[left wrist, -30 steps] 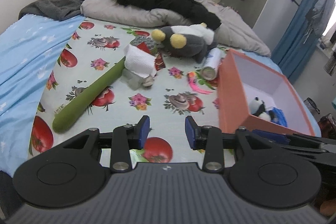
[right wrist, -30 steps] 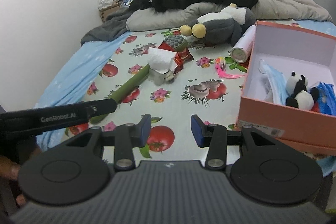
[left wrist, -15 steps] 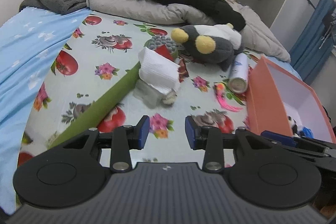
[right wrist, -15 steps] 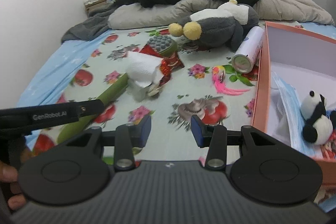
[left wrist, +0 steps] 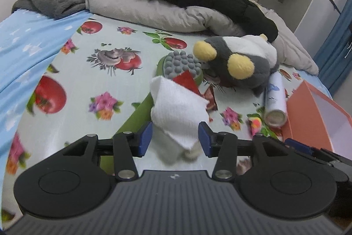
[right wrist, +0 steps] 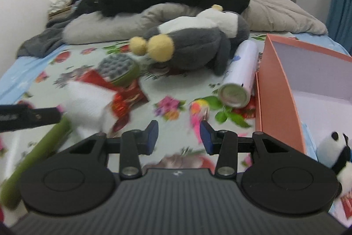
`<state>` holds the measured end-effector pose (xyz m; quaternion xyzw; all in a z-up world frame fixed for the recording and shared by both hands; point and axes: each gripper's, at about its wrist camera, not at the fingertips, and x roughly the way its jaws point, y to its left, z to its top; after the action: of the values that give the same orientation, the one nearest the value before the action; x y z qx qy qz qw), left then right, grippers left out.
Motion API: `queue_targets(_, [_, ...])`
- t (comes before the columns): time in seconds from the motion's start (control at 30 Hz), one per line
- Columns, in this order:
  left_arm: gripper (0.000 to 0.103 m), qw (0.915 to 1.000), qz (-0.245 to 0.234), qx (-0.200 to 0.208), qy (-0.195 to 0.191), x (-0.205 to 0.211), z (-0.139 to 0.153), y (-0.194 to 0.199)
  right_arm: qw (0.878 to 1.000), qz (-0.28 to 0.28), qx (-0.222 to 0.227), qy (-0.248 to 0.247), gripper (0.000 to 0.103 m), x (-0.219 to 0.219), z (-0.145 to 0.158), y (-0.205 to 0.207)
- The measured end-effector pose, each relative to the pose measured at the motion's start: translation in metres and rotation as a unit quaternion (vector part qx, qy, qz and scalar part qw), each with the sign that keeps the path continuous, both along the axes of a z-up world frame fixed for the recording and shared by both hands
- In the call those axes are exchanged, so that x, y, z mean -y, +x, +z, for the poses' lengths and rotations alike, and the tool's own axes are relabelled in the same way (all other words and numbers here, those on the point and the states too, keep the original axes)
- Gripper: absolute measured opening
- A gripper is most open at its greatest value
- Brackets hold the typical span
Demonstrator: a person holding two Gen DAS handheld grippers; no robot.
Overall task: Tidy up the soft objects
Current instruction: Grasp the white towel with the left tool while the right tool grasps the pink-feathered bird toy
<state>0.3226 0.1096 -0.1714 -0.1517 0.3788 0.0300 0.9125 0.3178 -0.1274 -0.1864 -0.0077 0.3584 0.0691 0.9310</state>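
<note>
White towel (left wrist: 179, 107) lies crumpled, lengthwise toward camera.

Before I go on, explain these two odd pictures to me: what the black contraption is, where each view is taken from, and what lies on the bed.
Each picture comes from a camera riding on a hand-held gripper, one in each of a person's hands, looking along two blue-tipped fingers. In the left view, the left hand-held gripper is opening around a folded white cloth, not yet gripping it. The right hand-held gripper hangs open and empty. On the fruit-printed sheet lie a grey plush toy with yellow pom-poms, a long green massage stick and a white spray can. An open orange cardboard box holds a small panda plush.
</note>
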Motion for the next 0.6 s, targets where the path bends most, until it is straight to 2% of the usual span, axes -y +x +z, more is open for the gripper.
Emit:
queue_targets(0.3, [0.052, 0.9998, 0.011, 0.000, 0.018, -0.001, -0.017, 0.046, 0.998, -0.043, 0.001, -0.037, 0.045, -0.009, -0.042, 0.052])
queue_targets(0.57, [0.050, 0.9996, 0.015, -0.010, 0.021, -0.003, -0.027, 0.058, 0.997, -0.058, -0.015, -0.041, 0.043, -0.006, -0.065, 0.074])
queue_targets(0.6, [0.048, 0.9996, 0.014, -0.010, 0.020, -0.002, -0.027, 0.058, 0.998, -0.054, -0.016, -0.041, 0.038, -0.007, -0.065, 0.074])
